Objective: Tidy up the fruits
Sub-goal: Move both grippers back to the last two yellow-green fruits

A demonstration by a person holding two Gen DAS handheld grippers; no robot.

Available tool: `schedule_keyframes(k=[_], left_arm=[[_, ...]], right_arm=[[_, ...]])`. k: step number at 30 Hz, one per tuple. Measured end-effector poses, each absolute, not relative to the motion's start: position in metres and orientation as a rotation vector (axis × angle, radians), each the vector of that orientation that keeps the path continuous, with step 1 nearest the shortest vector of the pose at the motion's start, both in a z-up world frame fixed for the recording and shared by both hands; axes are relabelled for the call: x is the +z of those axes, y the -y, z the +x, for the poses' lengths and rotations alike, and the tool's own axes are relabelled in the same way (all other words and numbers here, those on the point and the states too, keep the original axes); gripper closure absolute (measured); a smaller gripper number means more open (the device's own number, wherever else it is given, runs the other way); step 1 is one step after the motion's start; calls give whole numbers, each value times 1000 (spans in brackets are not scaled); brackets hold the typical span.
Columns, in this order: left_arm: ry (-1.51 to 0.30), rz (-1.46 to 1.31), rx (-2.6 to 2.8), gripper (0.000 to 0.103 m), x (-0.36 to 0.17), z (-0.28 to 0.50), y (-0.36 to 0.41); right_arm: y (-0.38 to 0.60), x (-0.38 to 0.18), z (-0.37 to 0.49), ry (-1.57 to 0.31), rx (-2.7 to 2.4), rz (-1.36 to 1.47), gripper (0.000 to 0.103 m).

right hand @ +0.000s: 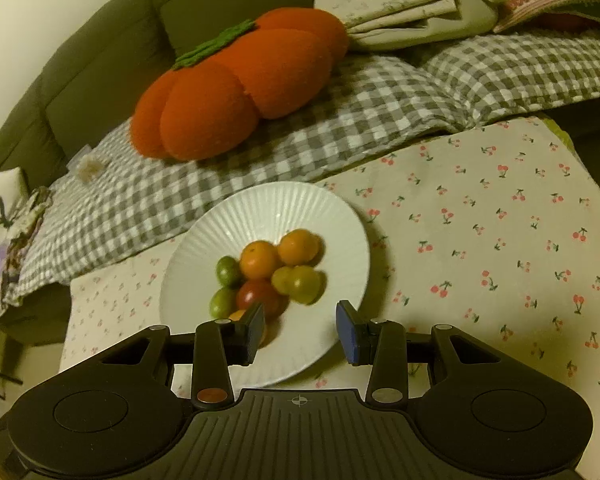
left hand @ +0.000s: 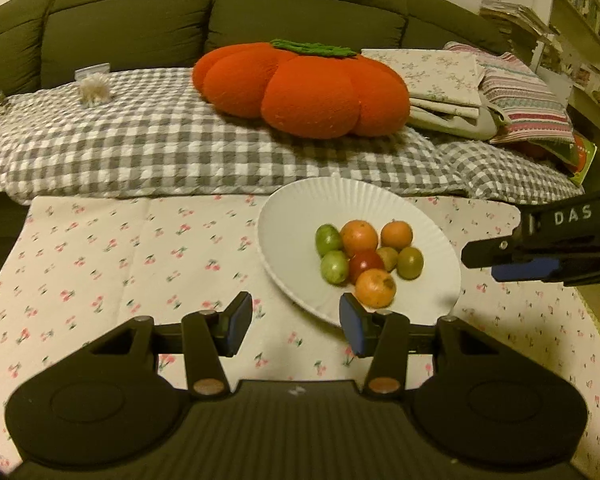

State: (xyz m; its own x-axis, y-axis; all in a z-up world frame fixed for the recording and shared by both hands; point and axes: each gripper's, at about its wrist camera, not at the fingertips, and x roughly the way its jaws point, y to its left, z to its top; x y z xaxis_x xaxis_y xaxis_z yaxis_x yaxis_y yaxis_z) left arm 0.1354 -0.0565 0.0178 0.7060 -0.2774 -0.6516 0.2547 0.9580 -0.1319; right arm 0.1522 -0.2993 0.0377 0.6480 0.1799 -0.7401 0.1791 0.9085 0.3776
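The fruits point(left hand: 364, 258) lay in a tight cluster on the white fluted plate point(left hand: 300, 216), toward its near right part. The cluster ran longest from the near orange fruit point(left hand: 376, 288) to the two orange ones point(left hand: 359, 236) at the far side. A red fruit point(left hand: 366, 264) sat in the middle, two green ones point(left hand: 334, 266) on the left and two olive-green ones point(left hand: 410, 263) on the right. Being round, none pointed any way that could be told.

The plate rested on the surface, which was covered by a cherry-print cloth point(left hand: 112, 248), near its far edge.

The left gripper point(left hand: 296, 322) hovered at the plate's near rim, its jaws partly apart with nothing between them. The right gripper point(right hand: 300, 330) hung over the plate's near edge, its jaws parted slightly less and likewise empty; in the left view it reached in from the right.

Beyond the surface stood a green sofa point(left hand: 140, 12) under a grey checked blanket point(left hand: 140, 148), with an orange pumpkin cushion point(left hand: 308, 84) and folded linens point(left hand: 440, 80) on it.
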Motion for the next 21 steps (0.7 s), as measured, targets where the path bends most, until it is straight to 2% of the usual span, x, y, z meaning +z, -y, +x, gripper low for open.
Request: schedule_keyframes(k=[4,8,13,15,19,21], left_arm=[[-747,-8,-269,54,19,121,52],[-762,4,-235,44,20,107,47],[-788,4,-219,41,17,93,40],[-787,3,-215,35,16,87,39],[-802,-11,-220,33,10,79,36],[-809,-20,-228,29,6,76,35]], right_arm=[[287,44,142,-880,25,442,56],[273,48,133,-893,76,441,56],[257,51,121,-904,116,403,52],[257,52,117,-906,125,410,51],[256,51,110,-913,129,414,47],[255,51,106,-913,131,417,44]])
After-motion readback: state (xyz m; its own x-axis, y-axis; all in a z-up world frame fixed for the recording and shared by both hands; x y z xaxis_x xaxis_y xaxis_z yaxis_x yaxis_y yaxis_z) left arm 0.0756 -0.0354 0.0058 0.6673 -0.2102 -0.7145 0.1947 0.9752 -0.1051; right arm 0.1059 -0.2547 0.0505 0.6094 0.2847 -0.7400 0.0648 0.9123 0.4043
